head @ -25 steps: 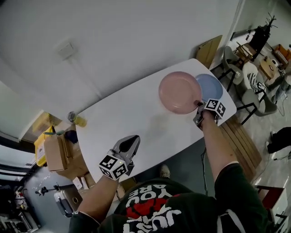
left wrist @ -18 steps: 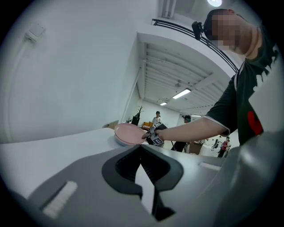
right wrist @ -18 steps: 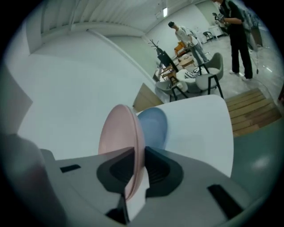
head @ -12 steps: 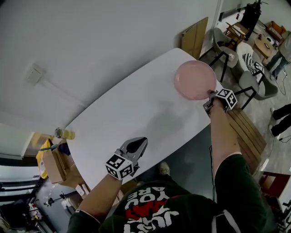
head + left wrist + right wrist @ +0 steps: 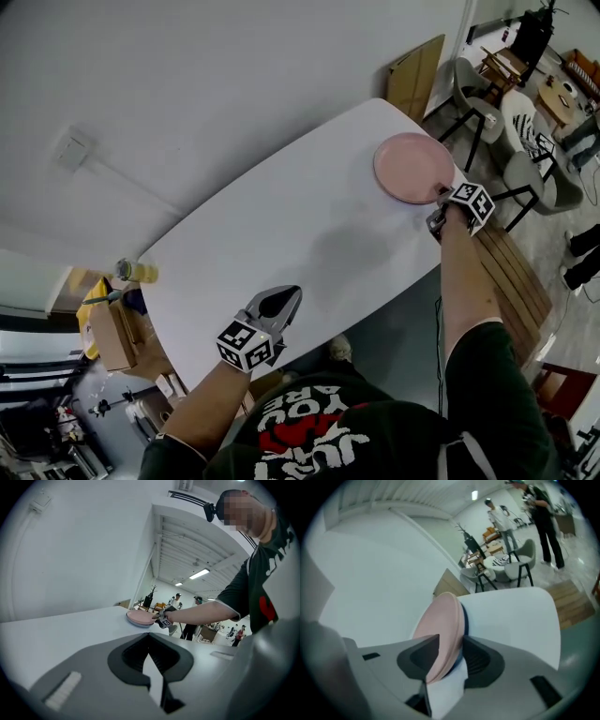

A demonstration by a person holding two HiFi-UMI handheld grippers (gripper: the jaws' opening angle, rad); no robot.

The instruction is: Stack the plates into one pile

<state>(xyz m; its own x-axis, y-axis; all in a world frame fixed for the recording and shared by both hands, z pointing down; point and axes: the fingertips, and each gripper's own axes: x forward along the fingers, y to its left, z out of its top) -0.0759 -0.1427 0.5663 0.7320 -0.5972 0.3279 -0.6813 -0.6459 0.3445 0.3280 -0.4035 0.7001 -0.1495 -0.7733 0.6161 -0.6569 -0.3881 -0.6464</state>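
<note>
A pink plate point(image 5: 412, 167) lies near the far right corner of the white table point(image 5: 309, 234). It rests on a blue plate point(image 5: 463, 620), of which only a thin rim shows under it in the right gripper view. My right gripper point(image 5: 439, 202) is at the plate's near edge. Its jaws have just been opening and straddle the pink plate's point(image 5: 440, 625) rim without pressing on it. My left gripper point(image 5: 286, 295) hangs shut and empty over the table's near left edge. From there the pink plate point(image 5: 139, 617) and the right gripper point(image 5: 161, 619) show far off.
Grey chairs point(image 5: 511, 131) and a leaning wooden board point(image 5: 417, 80) stand beyond the table's right end. A slatted wooden bench point(image 5: 502, 272) is beside my right arm. A yellow container point(image 5: 138, 272) and cardboard boxes point(image 5: 112, 337) sit left of the table. People stand in the background point(image 5: 501, 515).
The pink plate, earlier beside the blue one and partly over it, now covers it. My right gripper went with it to the right. The left gripper kept shut near the table's edge.
</note>
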